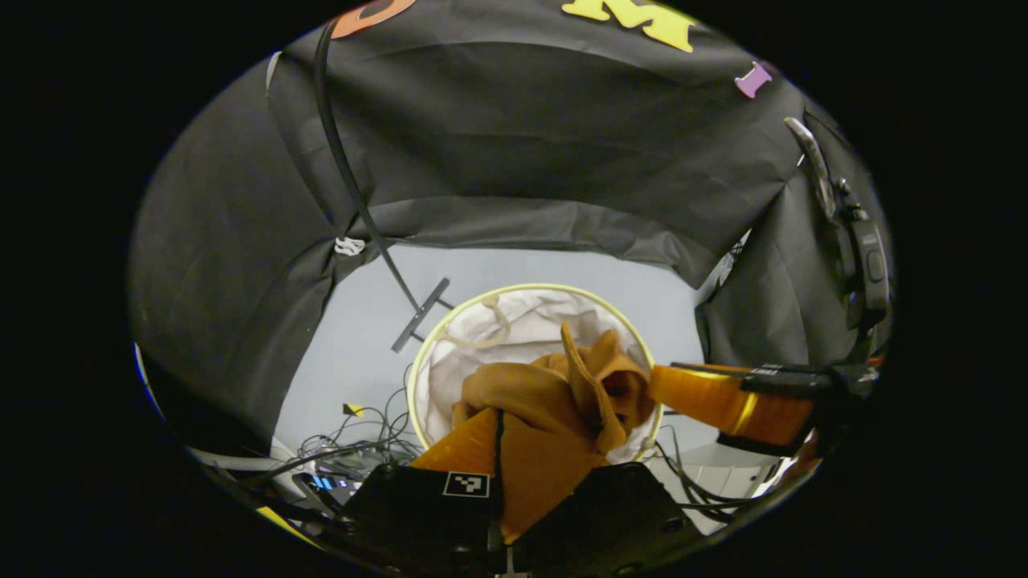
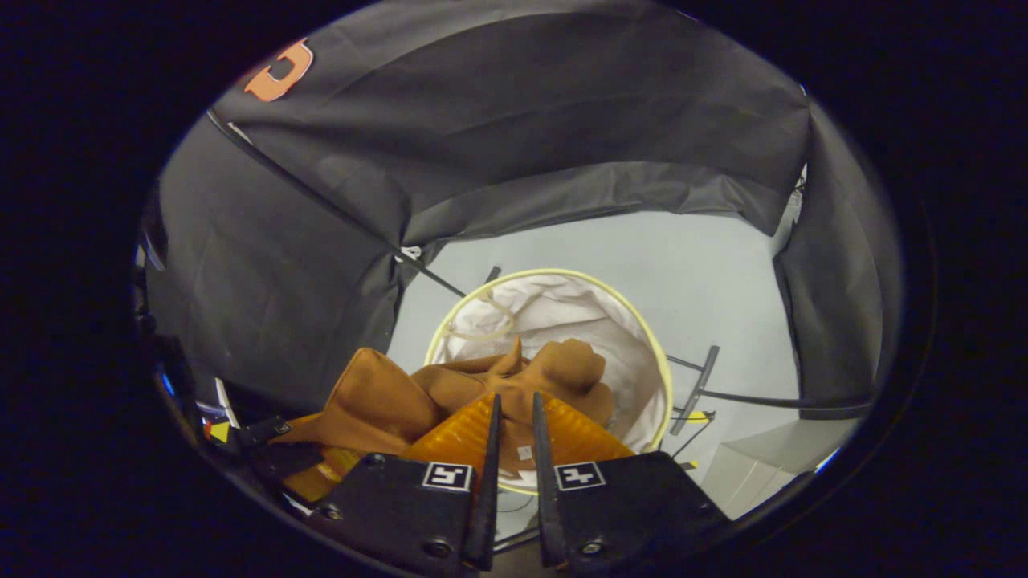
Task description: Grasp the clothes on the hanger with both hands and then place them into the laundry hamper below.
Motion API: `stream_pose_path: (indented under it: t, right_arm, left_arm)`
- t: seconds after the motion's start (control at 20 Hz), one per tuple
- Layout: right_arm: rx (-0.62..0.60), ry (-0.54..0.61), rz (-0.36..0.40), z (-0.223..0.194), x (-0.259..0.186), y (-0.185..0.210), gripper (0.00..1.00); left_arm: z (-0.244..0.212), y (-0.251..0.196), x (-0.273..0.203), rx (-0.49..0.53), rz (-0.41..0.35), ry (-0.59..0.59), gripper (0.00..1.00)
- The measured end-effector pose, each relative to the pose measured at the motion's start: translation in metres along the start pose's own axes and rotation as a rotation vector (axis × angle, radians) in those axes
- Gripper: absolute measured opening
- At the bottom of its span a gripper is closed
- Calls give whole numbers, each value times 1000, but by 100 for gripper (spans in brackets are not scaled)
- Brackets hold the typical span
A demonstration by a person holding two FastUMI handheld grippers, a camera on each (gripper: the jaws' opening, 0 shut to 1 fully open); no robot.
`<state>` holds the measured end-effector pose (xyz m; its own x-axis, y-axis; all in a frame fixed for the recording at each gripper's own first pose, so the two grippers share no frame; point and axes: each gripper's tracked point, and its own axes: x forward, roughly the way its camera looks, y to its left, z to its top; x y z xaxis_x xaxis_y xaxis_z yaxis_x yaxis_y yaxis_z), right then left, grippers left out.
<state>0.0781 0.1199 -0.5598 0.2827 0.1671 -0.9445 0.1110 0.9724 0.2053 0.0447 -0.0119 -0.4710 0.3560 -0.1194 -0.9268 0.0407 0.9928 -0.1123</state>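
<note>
— Where does the garment sit right now?

— The brown garment (image 1: 554,393) hangs bunched over the mouth of the laundry hamper (image 1: 450,329), part of it inside the white liner, part draped toward the near rim. My left claw (image 1: 499,449) is pinched shut on a fold of it; the cloth comes out right between the two fingers. My right claw (image 2: 514,437) has its fingers drawn close with only a thin gap, and I judge a bit of fabric is caught there, though the cloth at the tips is hard to make out.

— So what could go wrong from here?

— In the right gripper view a big lobe of the garment lies left of the hamper rim (image 2: 654,353), outside the ring. If I let go now, I think that side's weight could drag the whole piece over the edge onto the floor (image 2: 707,273).

— Anything else?

— The hamper looks light and soft-walled. If I push down while the cloth is snagged on the rim, it may tip or slide. There are also cables (image 1: 361,437) on the floor just beside it and a black stand foot (image 1: 419,315) near the rim; a trailing sleeve could catch there.

— And the release?

— If one claw opens well before the other, the garment swings to the held side and may miss.
</note>
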Motion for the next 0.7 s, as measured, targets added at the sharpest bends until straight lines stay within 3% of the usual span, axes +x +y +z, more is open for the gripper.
stream_pose_path:
  t: [0.1, 0.15, 0.2, 0.3, 0.4, 0.45, 0.5, 0.7]
  right_arm:
    - [-26, -23, -21, 3, -12, -6, 34]
    - [-36, -40, -29, 8, -19, -7, 36]
    - [-45, -58, -35, 12, -26, -10, 40]
    - [-54, -92, -44, 15, -40, -15, 43]
    - [-66, -116, -63, 14, -52, -22, 48]
    - [-69, -126, -66, 13, -59, -24, 53]
    - [-70, -134, -70, 12, -64, -24, 57]
    - [-73, -169, -84, 11, -82, -31, 63]
  left_arm:
    - [-4, -5, -3, -13, -8, 31, 12]
    - [-3, -12, -6, -18, -16, 27, 3]
    - [3, -12, -9, -16, -12, 17, 22]
    - [7, -12, -15, -6, -5, 4, 29]
    - [7, -16, -24, 6, -3, -5, 61]
    - [8, -18, -28, 9, -3, -10, 67]
    - [8, -19, -33, 11, -1, -19, 62]
    - [9, -24, -53, 6, -1, -56, 80]
